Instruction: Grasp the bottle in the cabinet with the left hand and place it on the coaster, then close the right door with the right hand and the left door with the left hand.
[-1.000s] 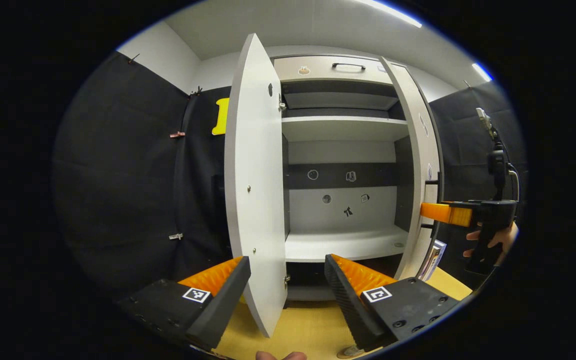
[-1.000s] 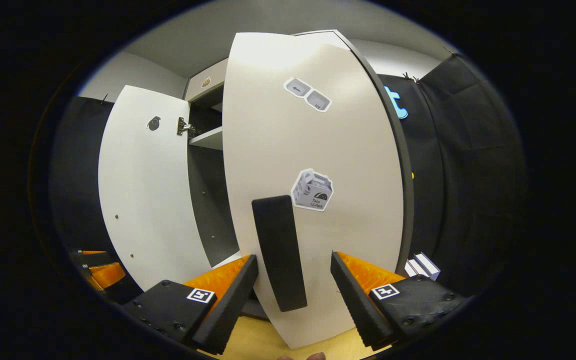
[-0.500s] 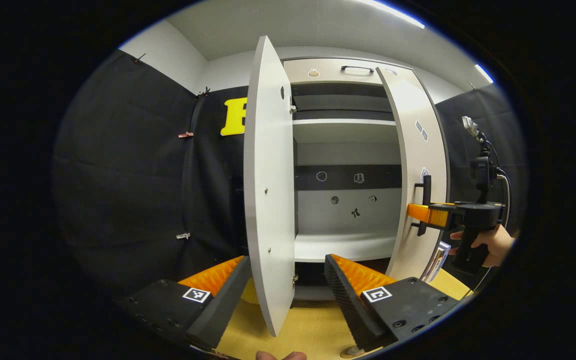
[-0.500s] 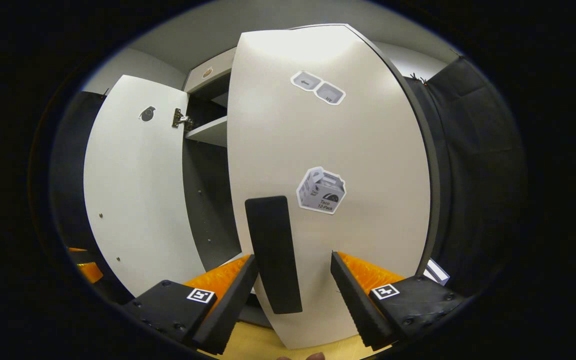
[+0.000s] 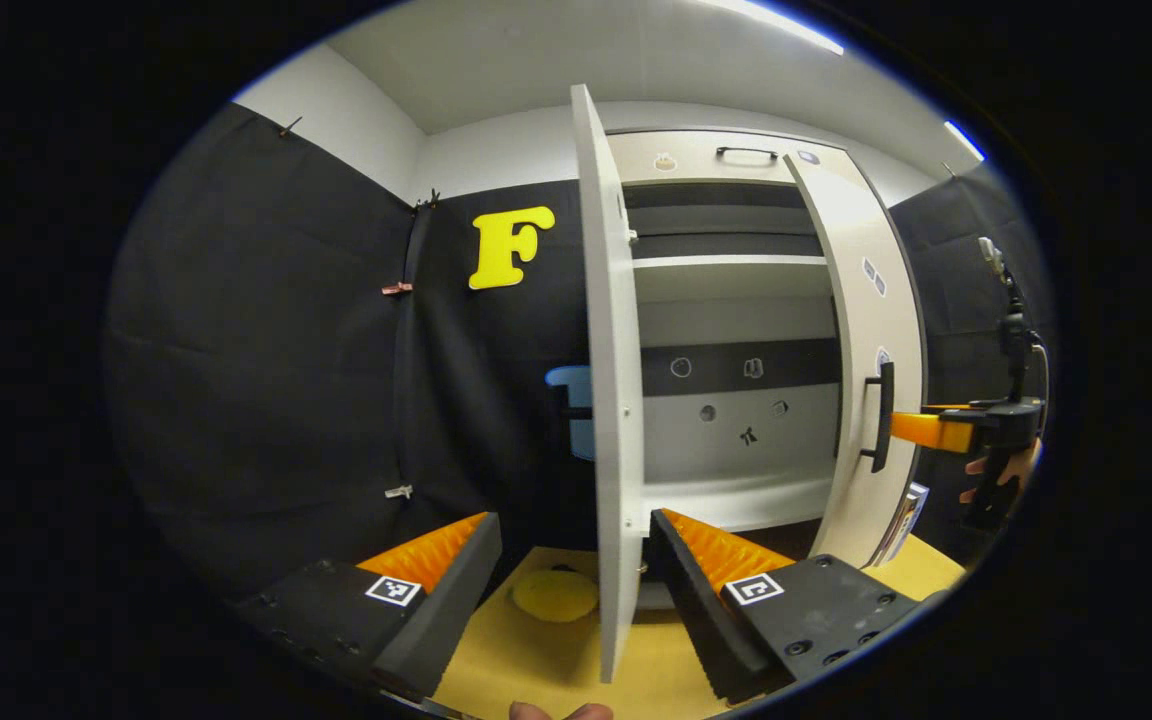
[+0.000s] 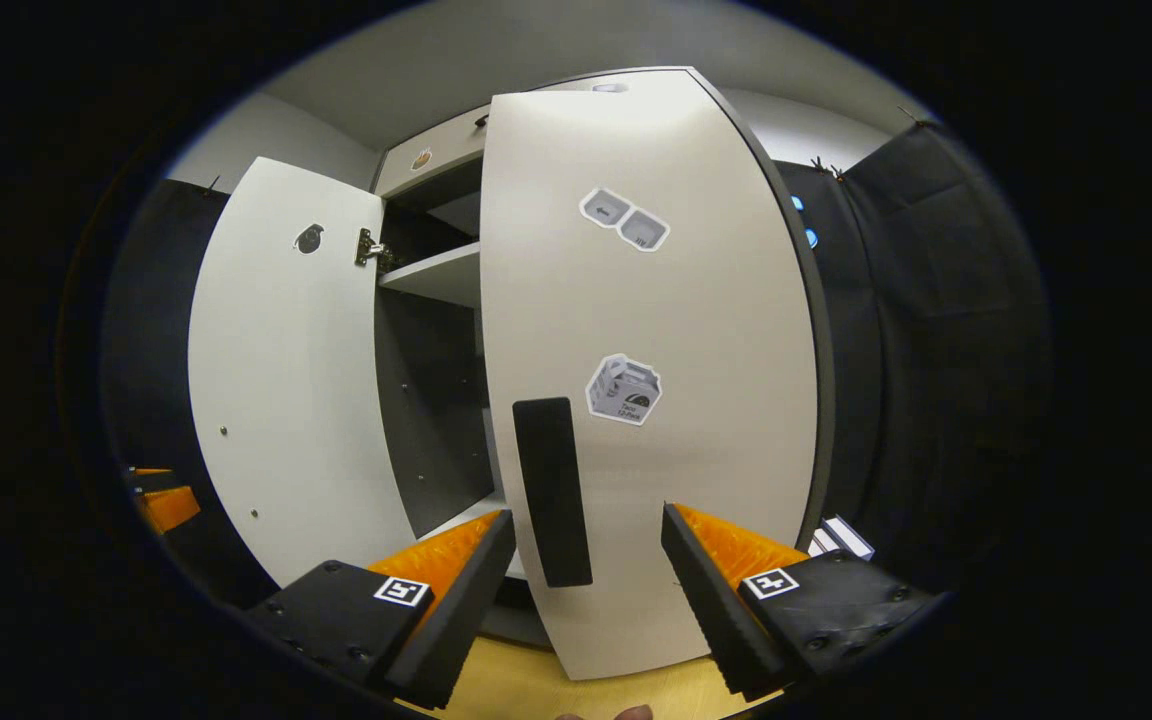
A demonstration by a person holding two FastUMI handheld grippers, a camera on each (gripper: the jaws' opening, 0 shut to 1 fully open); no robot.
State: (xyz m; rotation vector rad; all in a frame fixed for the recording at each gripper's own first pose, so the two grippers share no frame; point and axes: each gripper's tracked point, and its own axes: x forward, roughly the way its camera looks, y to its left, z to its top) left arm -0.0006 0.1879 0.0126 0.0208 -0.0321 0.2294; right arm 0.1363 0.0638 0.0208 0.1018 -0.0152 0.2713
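Since a second ago the right door (image 6: 646, 380) has swung further toward shut ahead of my right gripper (image 6: 586, 575), fingers spread around its handle (image 6: 551, 490). My left gripper (image 5: 576, 570) gapes astride the left door (image 5: 608, 400). The bottle isn't discernible, perhaps already placed; both doors remain.
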